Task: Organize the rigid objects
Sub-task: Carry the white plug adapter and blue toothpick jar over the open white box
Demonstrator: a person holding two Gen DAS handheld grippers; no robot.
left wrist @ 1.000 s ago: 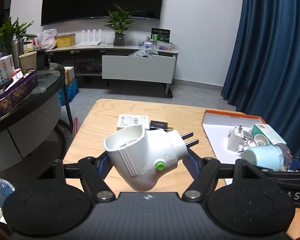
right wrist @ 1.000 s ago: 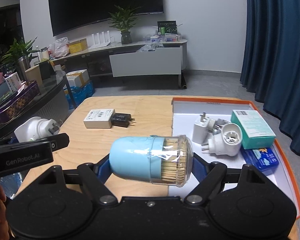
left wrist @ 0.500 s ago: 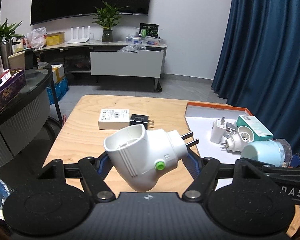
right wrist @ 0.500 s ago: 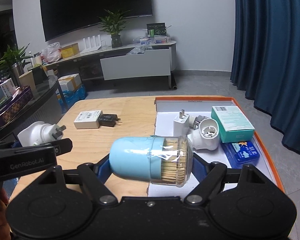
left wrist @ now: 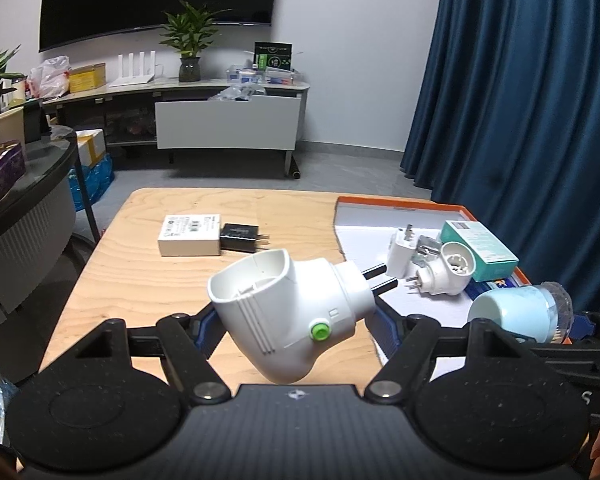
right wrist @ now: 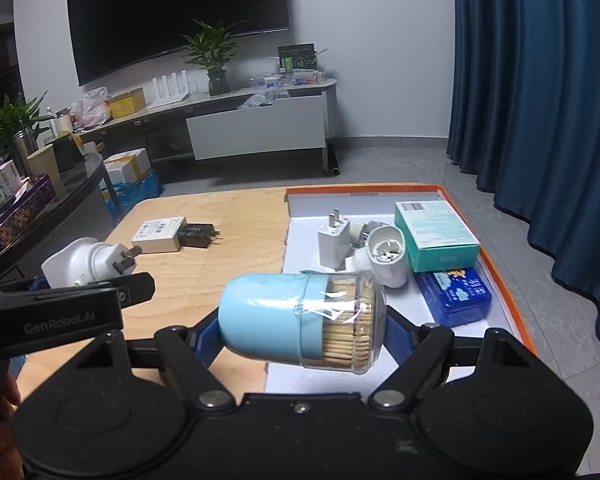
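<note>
Left claw (left wrist: 292, 320) clamped on the white plug adapter (left wrist: 288, 312), right claw (right wrist: 300, 320) clamped on the blue toothpick jar (right wrist: 300, 316).

Both loads hang above the wooden desk (left wrist: 140, 272), as a second ago. Since then both views have swung rightwards: the orange-rimmed tray (right wrist: 500, 272) with its white charger (right wrist: 332, 244), teal box (right wrist: 436, 236) and blue case (right wrist: 456, 296) now sits more centrally, and the white box (left wrist: 190, 234) and black charger (left wrist: 240, 238) appear further left.

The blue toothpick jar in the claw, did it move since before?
Yes. The blue toothpick jar, clamped in the right claw, now hangs over the orange tray's near left corner, formerly over the wooden table.
</note>
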